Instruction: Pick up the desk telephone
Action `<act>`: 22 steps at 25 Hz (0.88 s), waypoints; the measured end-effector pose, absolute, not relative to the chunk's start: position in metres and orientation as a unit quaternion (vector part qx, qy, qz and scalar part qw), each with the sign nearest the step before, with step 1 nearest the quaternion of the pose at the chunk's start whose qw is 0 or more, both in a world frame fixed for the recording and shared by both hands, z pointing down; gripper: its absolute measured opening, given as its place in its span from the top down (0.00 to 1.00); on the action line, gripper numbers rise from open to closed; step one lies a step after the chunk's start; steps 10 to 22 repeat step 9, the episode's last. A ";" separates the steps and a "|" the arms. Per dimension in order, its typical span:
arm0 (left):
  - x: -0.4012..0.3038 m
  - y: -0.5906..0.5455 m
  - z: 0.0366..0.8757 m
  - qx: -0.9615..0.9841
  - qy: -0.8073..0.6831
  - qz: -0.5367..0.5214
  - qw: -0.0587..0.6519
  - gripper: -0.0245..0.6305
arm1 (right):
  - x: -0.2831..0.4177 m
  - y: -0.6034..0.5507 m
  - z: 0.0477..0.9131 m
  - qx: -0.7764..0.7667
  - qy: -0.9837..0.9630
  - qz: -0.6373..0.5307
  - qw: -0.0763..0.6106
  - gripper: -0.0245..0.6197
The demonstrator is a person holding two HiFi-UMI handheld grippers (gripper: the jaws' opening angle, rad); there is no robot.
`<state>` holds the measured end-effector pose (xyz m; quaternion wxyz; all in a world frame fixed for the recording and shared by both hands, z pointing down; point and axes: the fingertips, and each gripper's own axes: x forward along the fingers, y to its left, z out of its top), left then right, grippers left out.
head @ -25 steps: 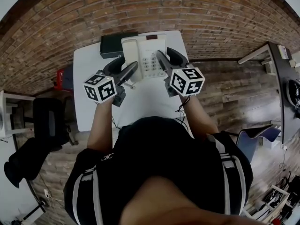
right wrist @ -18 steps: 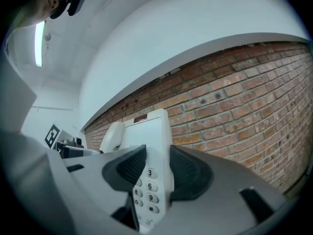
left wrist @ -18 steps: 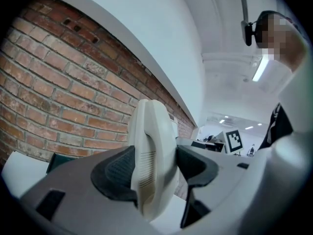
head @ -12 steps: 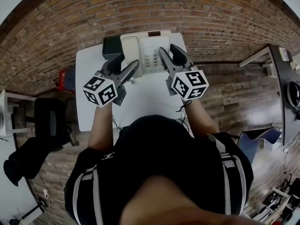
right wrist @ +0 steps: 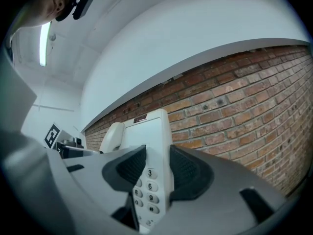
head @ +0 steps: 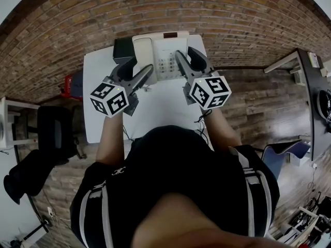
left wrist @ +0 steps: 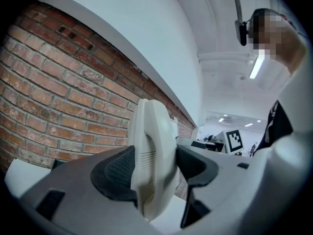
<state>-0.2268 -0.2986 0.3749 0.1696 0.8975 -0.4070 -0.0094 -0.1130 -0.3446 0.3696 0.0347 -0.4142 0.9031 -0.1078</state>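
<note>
Head view: cream desk telephone (head: 159, 50) sits at the far edge of the white table (head: 103, 112), close to the brick wall (head: 155, 9), with a dark box (head: 122, 49) just beside it on the left. Left gripper (head: 138, 70) is at the phone's left side by the handset, right gripper (head: 185, 55) at its right side, and both marker cubes face the camera. The person's arms reach in from below. A dark chair (head: 54, 133) stands well left of the table. Can't tell here whether the phone base is touching the tabletop. Left gripper view: the jaws are pinching the phone's left edge, dark pads pressed on either side of the handset (left wrist: 149, 131), brick behind it and a bit of white table below. Right gripper view: the jaws are clamped on the phone's right edge, pads tight against both faces. The keypad (right wrist: 146, 187) shows between and below them with 3, 6, 9 and # readable. The handset shows on the phone's far side, and brick fills the right of the frame.
</note>
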 end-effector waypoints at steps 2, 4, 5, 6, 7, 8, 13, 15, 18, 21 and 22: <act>-0.227 -0.299 0.376 0.897 -0.407 -0.008 0.171 0.55 | -0.113 -0.345 0.371 -0.414 0.903 -0.110 0.034 0.75; -0.227 -0.300 0.377 0.897 -0.406 -0.007 0.173 0.55 | -0.113 -0.346 0.372 -0.414 0.903 -0.112 0.034 0.75; -0.227 -0.301 0.378 0.897 -0.406 -0.007 0.173 0.55 | -0.113 -0.347 0.373 -0.415 0.902 -0.112 0.034 0.75; -0.228 -0.302 0.378 0.897 -0.406 -0.007 0.174 0.55 | -0.114 -0.348 0.373 -0.415 0.902 -0.113 0.034 0.75; -0.228 -0.302 0.379 0.897 -0.406 -0.006 0.174 0.55 | -0.114 -0.348 0.374 -0.415 0.902 -0.114 0.034 0.75; -0.228 -0.303 0.380 0.897 -0.406 -0.006 0.175 0.55 | -0.114 -0.349 0.375 -0.415 0.902 -0.115 0.033 0.75; -0.228 -0.304 0.381 0.897 -0.406 -0.006 0.176 0.55 | -0.114 -0.350 0.376 -0.415 0.902 -0.116 0.033 0.75; -0.228 -0.304 0.381 0.897 -0.406 -0.006 0.176 0.55 | -0.114 -0.350 0.376 -0.415 0.902 -0.116 0.033 0.75; -0.228 -0.304 0.381 0.897 -0.406 -0.006 0.176 0.55 | -0.114 -0.350 0.376 -0.415 0.902 -0.116 0.033 0.75; -0.228 -0.304 0.381 0.897 -0.406 -0.006 0.176 0.55 | -0.114 -0.350 0.376 -0.415 0.902 -0.116 0.033 0.75; -0.228 -0.304 0.381 0.897 -0.406 -0.006 0.176 0.55 | -0.114 -0.350 0.376 -0.415 0.902 -0.116 0.033 0.75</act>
